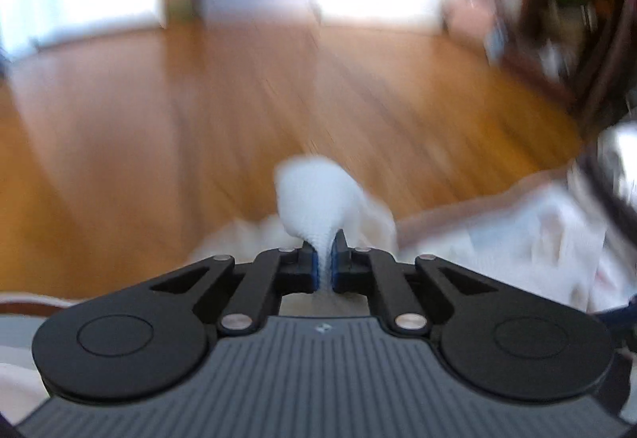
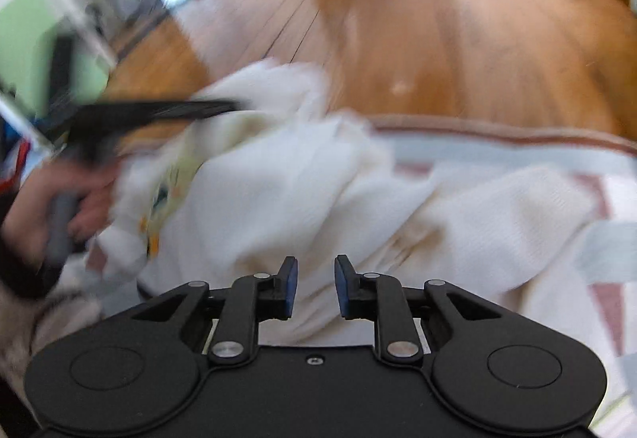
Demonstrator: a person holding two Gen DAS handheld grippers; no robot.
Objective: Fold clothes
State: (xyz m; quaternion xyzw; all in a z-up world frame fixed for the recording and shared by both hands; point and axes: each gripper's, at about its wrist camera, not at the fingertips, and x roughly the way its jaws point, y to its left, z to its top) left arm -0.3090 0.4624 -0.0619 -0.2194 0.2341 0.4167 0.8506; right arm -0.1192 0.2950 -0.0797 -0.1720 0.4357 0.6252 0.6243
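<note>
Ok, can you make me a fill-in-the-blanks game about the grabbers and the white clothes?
1. The left gripper is pinching a piece of ____ cloth.
2. The right gripper has its fingers ____, holding nothing.
3. The floor past the blanket is made of ____.

Missing words: white; open; wood

Garment was cream-white with a yellow-orange print. My pads were blue on black fingers. Floor was orange-brown wood. Blanket was white with pink-brown patches.
</note>
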